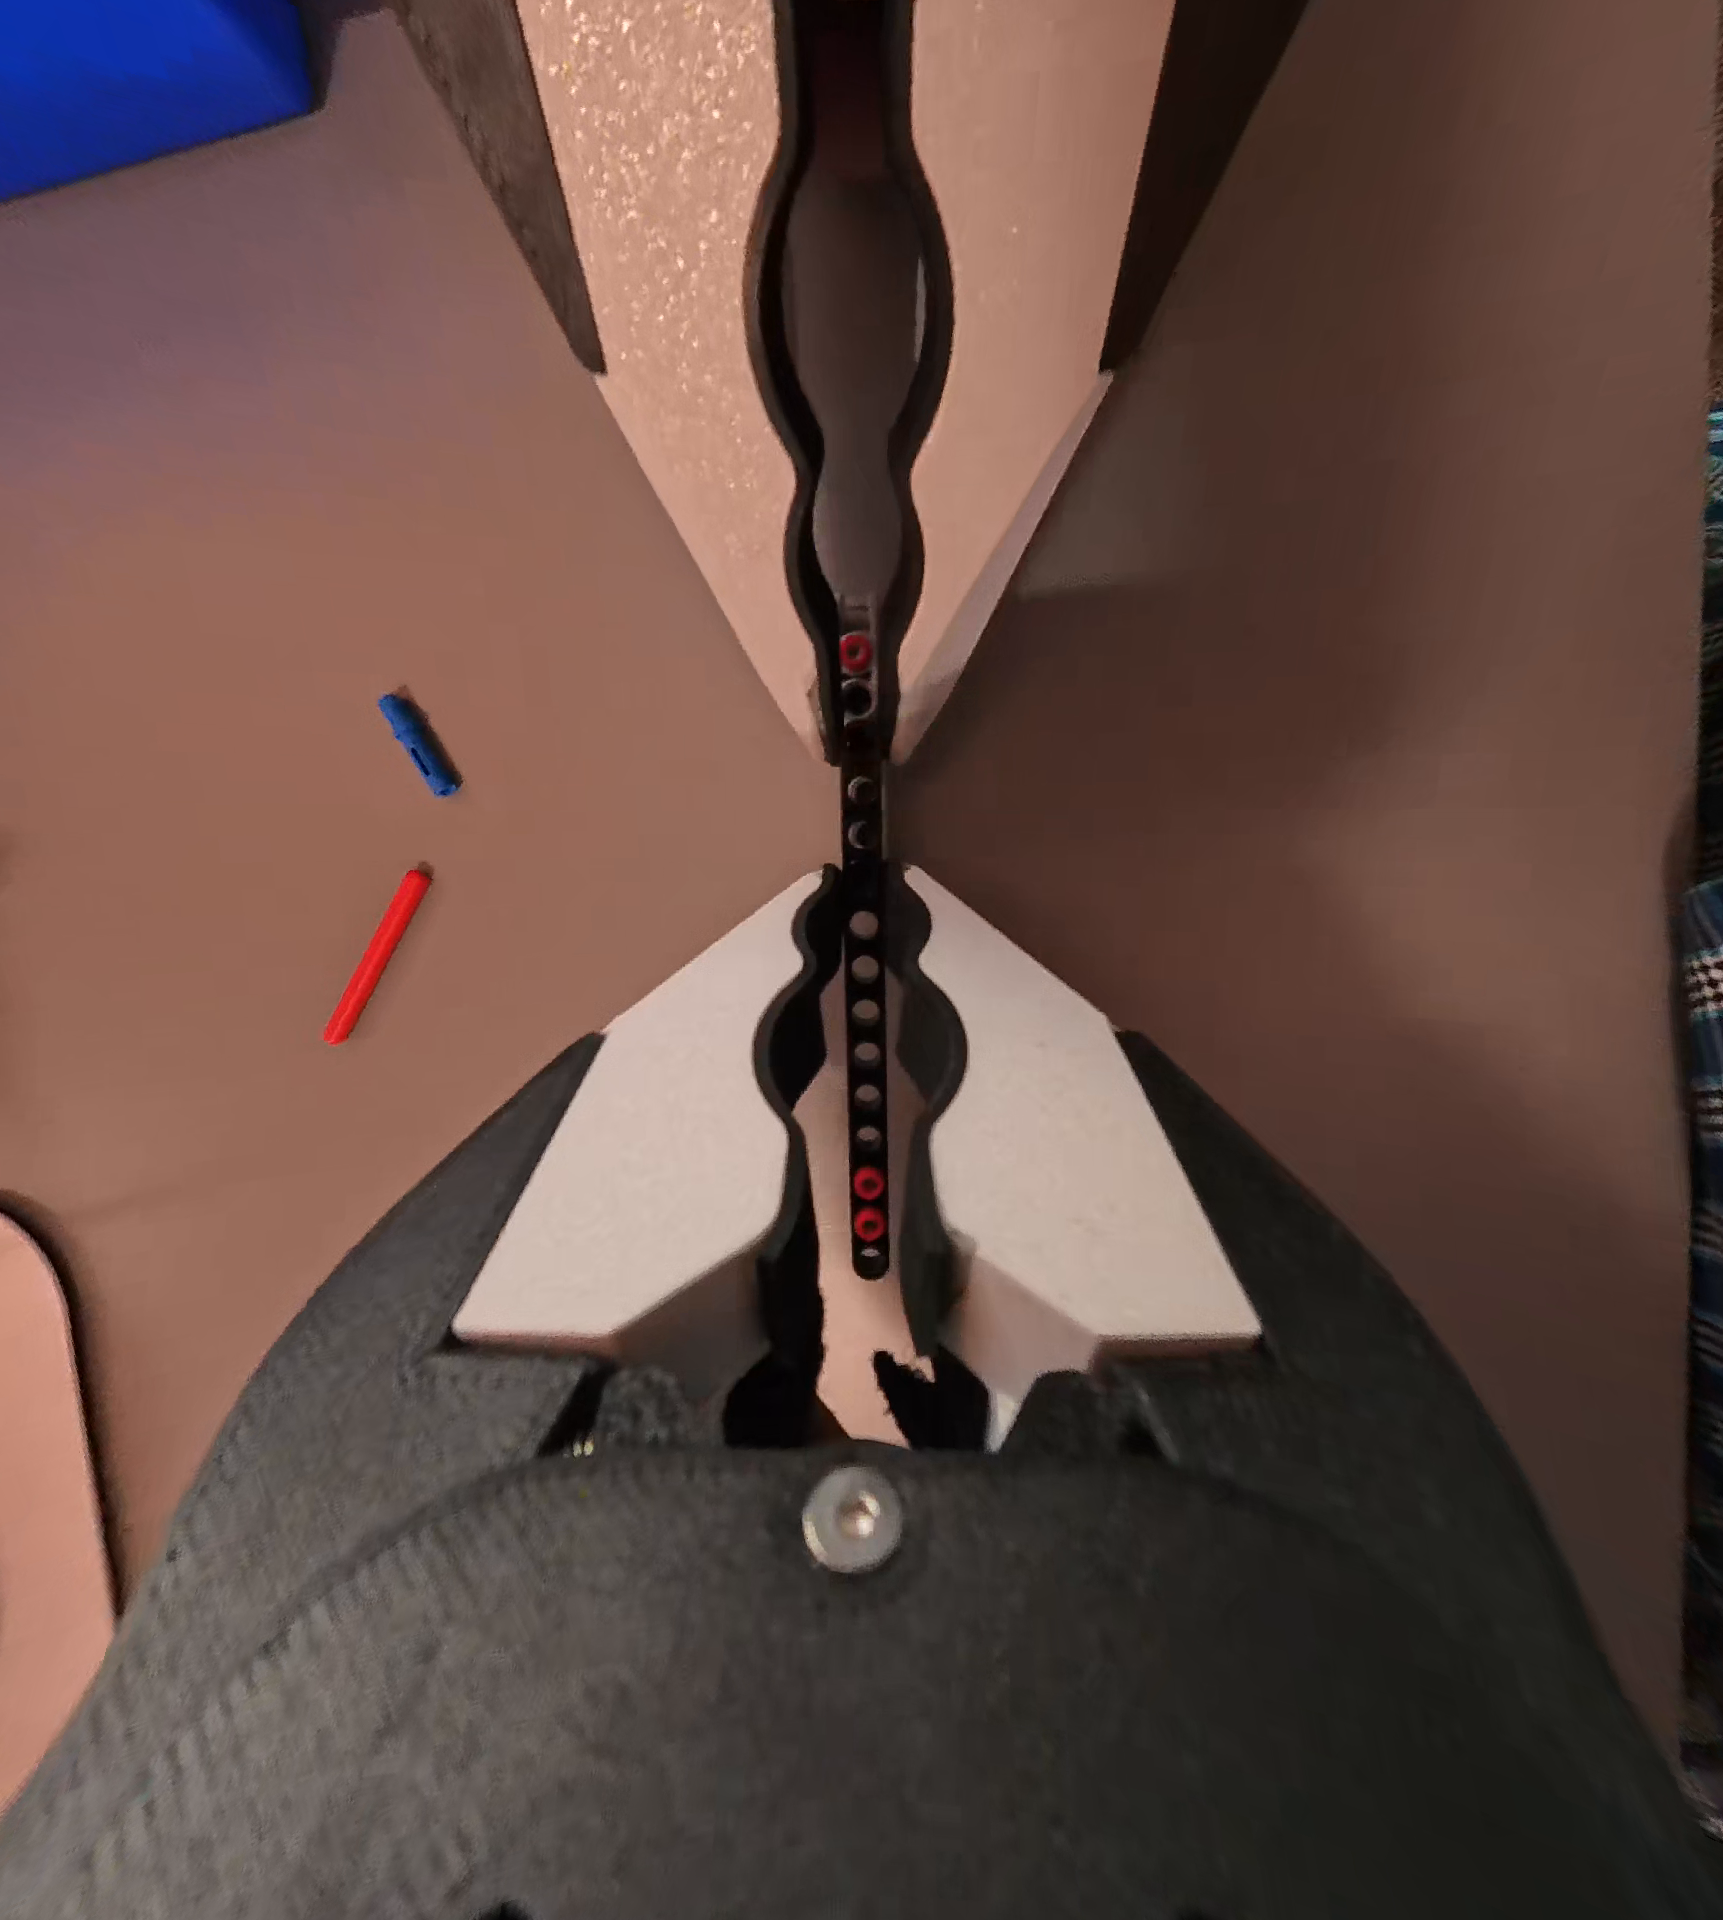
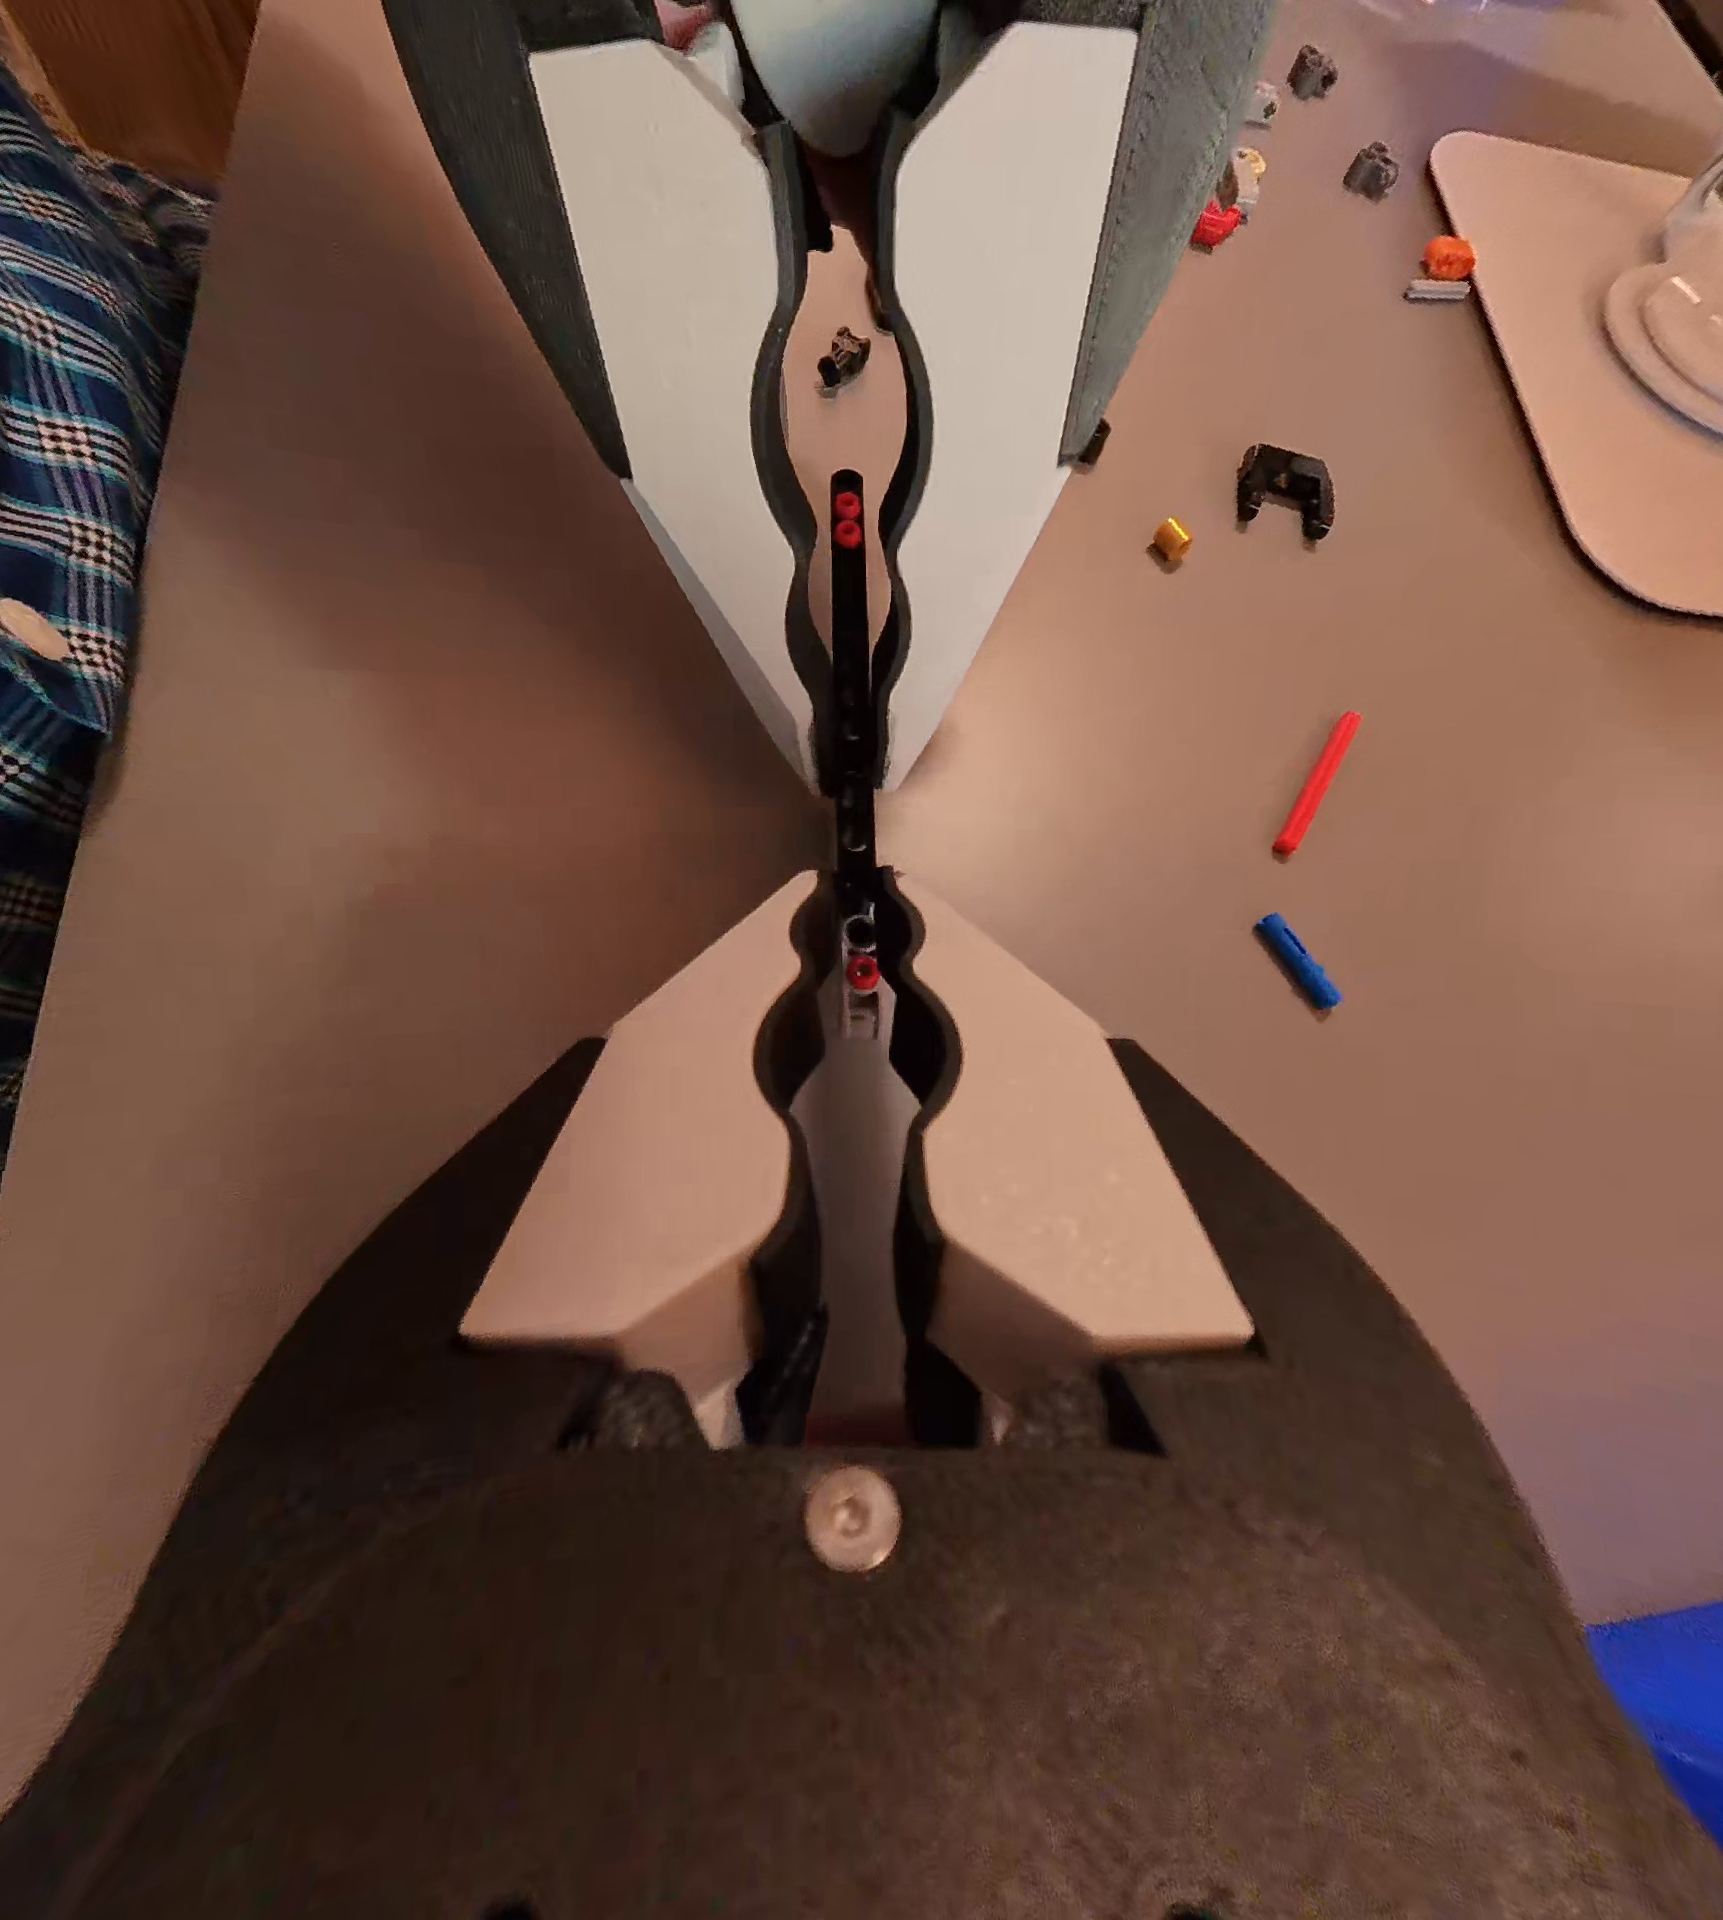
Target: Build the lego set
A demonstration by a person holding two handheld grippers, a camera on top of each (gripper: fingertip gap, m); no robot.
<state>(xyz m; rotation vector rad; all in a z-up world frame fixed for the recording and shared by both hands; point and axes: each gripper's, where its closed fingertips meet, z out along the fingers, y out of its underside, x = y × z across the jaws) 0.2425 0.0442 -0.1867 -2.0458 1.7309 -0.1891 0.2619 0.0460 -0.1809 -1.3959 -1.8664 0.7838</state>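
Observation:
A long black lego beam with holes and red pins is held level above the table between both grippers. My left gripper is shut on one end, where two red pins sit. My right gripper faces it tip to tip and is shut on the other end, where a small grey piece with a red pin sits against the beam. In the right wrist view the beam runs from my right gripper into the left gripper. Only a short stretch of beam shows between the tips.
A blue pin and a red axle lie loose on the brown table. A yellow bush, a black connector and several small parts lie farther off. A pale mat, a blue box and a plaid sleeve border the space. Between my left fingertips and the red axle there is roughly 11 cm. My right wrist view looks at it from another angle.

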